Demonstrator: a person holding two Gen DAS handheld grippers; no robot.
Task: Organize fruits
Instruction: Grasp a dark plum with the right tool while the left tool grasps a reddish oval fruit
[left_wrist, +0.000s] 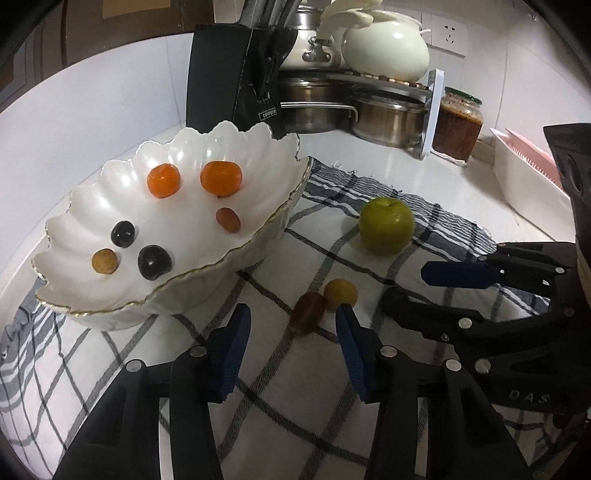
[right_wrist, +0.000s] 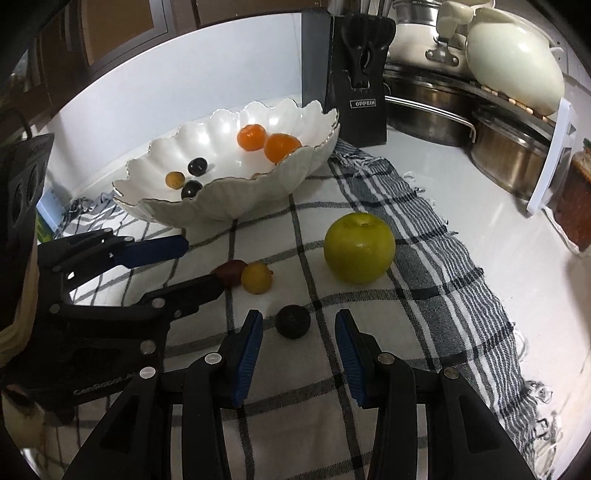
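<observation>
Checked cloth (right_wrist: 369, 350) covers the counter. White scalloped bowl (left_wrist: 110, 206) at 10 o'clock holds two oranges (left_wrist: 221, 177), dark and small fruits. Green apple (right_wrist: 359, 248) sits at 1 o'clock on the cloth. Left gripper (left_wrist: 291, 328) spread, red grape (left_wrist: 306, 313) between its tips, untouched, yellow fruit (left_wrist: 340, 293) just beside. Right gripper (right_wrist: 298, 334) spread around dark fruit (right_wrist: 292, 320), not pinching.

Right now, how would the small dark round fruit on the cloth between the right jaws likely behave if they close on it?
The dark fruit looks round and smooth, so it may roll or squirt sideways if pinched off-centre. It seems small and probably light. The checked cloth beneath may damp rolling somewhat. The right gripper straddles it, open.
</observation>
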